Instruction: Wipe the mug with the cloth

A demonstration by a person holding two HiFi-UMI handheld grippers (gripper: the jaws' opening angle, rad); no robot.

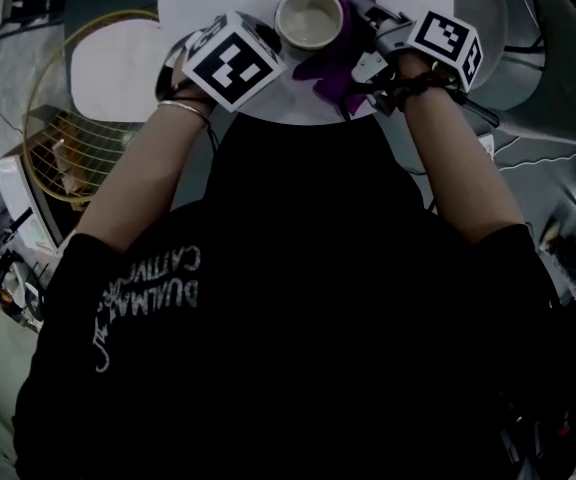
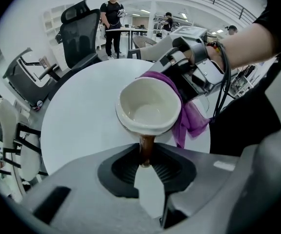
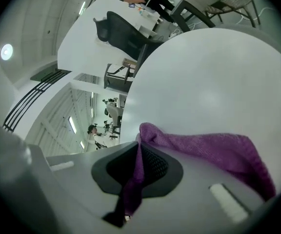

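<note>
While pinching brown handle [image 2: 146, 147] in left claw [image 2: 145, 168], holds mug [image 2: 148, 106] over near part of bench [image 2: 77, 116], tipped so as to show a pale, clean-looking inside. Grips cloth [image 3: 213, 150] in right claw [image 3: 130, 184], clamped tight on a purple fold. Presses cloth against mug's right outer wall, just beyond. Looks mid-wipe: right side under way, with far wall, left wall and perhaps inside left to do.

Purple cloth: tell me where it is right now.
In the head view the purple cloth is top centre, against the right side of the mug, clamped in the right hand-held gripper.
</note>
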